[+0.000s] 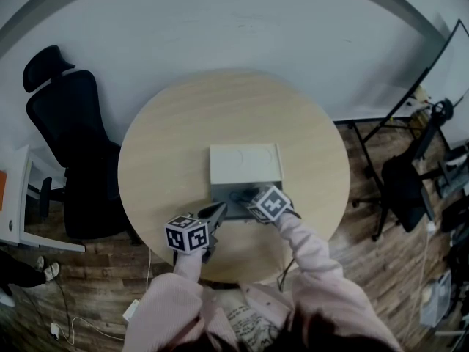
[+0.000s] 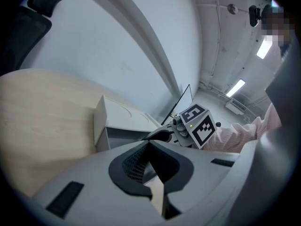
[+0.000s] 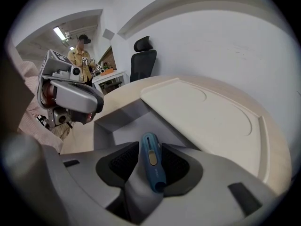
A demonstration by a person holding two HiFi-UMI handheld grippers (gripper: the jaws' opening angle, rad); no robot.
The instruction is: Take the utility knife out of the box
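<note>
Roughly at the midpoint, as a judgement. Finds the box (image 1: 245,165) near the middle of the round table (image 1: 161,152), with its pale lid (image 3: 207,112) set back and the grey inside (image 3: 118,126) laid open (so the opening part counts as done).

Finds the blue utility knife (image 3: 153,161) at that open near end, lying lengthwise between the jaws of the right gripper (image 3: 151,154), tip toward the lid. Spread wide, with a gap on either side of the handle and neither pad pressing on it. Reads therefore as lined up but not gripped, and as not yet out of the box (hard to say whether resting flat on the box floor or partly against the lower part of the tool).

Puts the left gripper (image 2: 150,166) low over the table, just beside the near left corner of the box, pointing along its front. Jaws apart there too, with nothing between them but a sliver of tabletop. Cannot tell whether touching the box or merely close.

Leaves the main part undone: closing on the handle, lifting it clear of the grey walls, carrying it out over the table. Calls for a squeeze across the narrow handle, square on, since a slim smooth body like that could twist or slip from a skewed pinch.
</note>
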